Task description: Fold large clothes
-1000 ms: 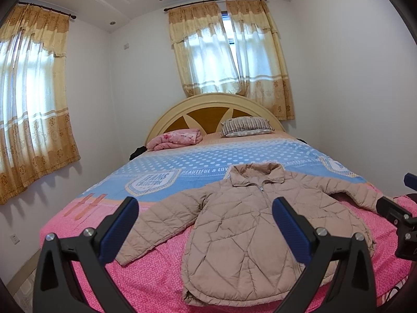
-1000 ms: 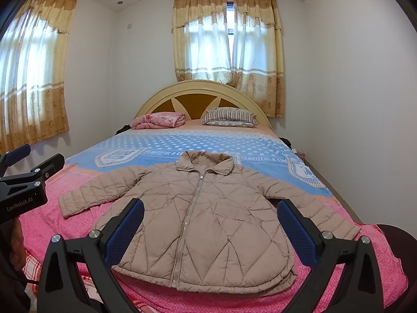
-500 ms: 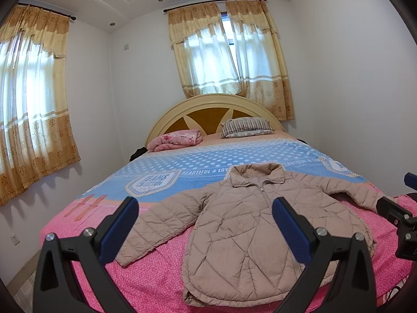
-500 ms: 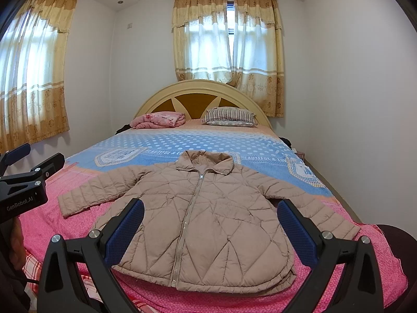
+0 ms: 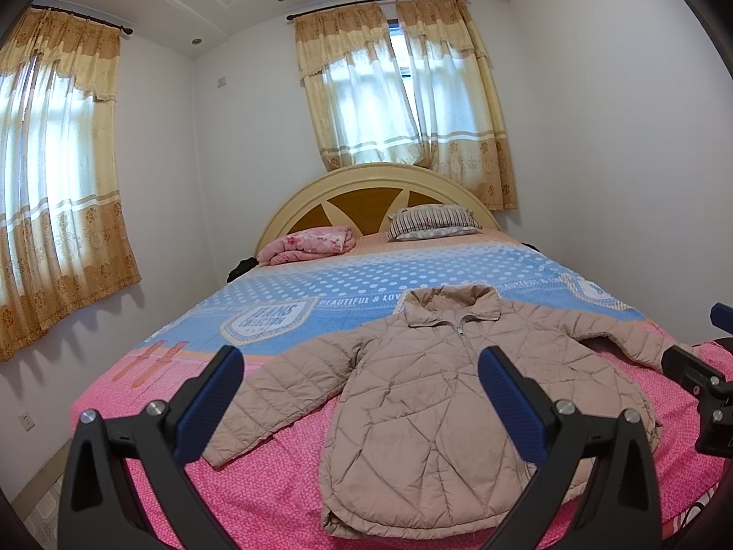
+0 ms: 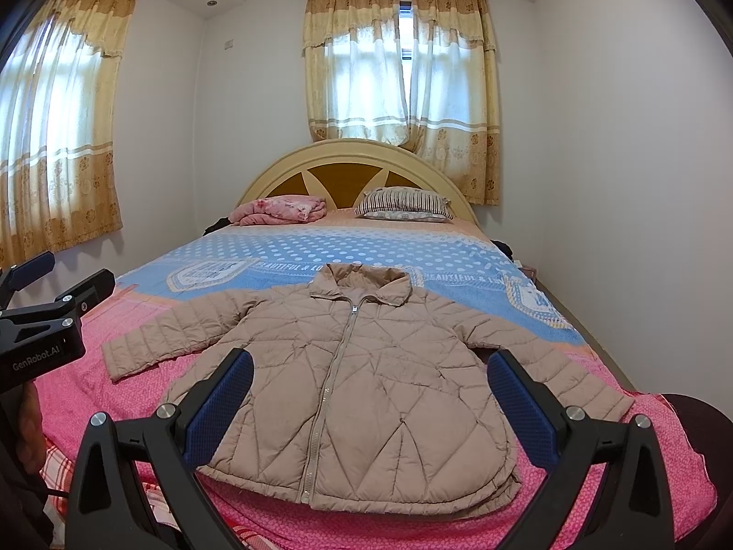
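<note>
Bed (image 6: 458, 247) filled most of both views, covered by a blue polka-dot and pink bedspread (image 5: 284, 495), arched headboard (image 6: 352, 169) at the far end. Curtains (image 6: 398, 59) hung on the far wall above the headboard, a second set (image 5: 59, 174) on the left wall.

Jacket (image 6: 362, 394): tan quilted puffer, lay flat face-up on the near half of the bed, zipped, collar toward the headboard, hem at the near edge. Both sleeves were spread out toward the bed's left and right edges. Nothing was touching it.

Striped pillow (image 6: 403, 204) and a folded pink blanket (image 6: 279, 208) sat side by side at the headboard end, well apart from the jacket.

Left claw (image 5: 362, 405): jaws wide apart, empty, held above the near edge of the bed, off the fabric. In the right wrist view it showed at the left edge of frame (image 6: 36, 284).

Right claw (image 6: 371, 405): jaws likewise spread wide, empty, held over the jacket's hem without contact.
</note>
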`<action>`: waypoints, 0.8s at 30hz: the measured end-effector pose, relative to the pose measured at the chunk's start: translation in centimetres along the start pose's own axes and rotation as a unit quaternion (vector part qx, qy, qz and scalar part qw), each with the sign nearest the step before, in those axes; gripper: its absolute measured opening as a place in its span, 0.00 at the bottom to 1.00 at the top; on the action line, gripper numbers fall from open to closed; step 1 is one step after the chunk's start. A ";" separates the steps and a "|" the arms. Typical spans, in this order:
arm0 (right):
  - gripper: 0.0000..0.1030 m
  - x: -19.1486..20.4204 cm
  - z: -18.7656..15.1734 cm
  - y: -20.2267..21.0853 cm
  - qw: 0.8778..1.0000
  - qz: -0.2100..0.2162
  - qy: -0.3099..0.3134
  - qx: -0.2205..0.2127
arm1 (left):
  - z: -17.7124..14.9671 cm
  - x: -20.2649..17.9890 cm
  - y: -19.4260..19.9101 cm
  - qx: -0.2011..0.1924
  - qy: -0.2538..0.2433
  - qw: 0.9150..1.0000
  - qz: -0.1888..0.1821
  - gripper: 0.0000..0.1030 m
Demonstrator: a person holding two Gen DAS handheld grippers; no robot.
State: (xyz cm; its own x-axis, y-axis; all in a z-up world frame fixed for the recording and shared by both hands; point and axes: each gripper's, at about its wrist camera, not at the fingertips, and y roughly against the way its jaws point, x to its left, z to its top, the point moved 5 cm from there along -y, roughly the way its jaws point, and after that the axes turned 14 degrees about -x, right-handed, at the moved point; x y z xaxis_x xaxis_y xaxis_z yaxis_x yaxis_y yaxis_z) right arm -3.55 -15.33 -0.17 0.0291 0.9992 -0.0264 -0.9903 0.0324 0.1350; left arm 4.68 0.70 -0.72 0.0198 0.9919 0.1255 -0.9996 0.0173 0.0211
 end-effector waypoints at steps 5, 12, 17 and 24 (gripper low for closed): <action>0.99 0.0 -0.2 -0.1 1.000 0.000 -0.001 0.002 | 0.0 -0.2 -0.1 0.000 -0.001 1.000 0.000 1.00; 0.99 0.0 -0.7 -0.2 1.000 0.001 0.000 0.006 | -0.1 -0.2 -0.2 0.001 -0.002 1.000 -0.001 1.00; 0.99 -0.1 -0.9 -0.4 1.000 0.000 0.000 0.011 | -0.5 -0.3 -0.4 0.006 -0.004 1.000 -0.001 1.00; 0.99 -0.7 -2.2 -2.0 0.999 -0.006 0.003 0.031 | -2.1 -1.1 -1.7 0.017 -0.011 1.000 -0.008 1.00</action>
State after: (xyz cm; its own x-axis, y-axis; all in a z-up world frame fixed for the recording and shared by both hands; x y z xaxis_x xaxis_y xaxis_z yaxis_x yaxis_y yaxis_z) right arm -1.91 -16.12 -2.59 0.0396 0.9986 -0.0344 -0.9795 0.0456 0.1960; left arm 6.31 -0.14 -2.93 0.0367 0.9885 0.1464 -0.9980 0.0287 0.0563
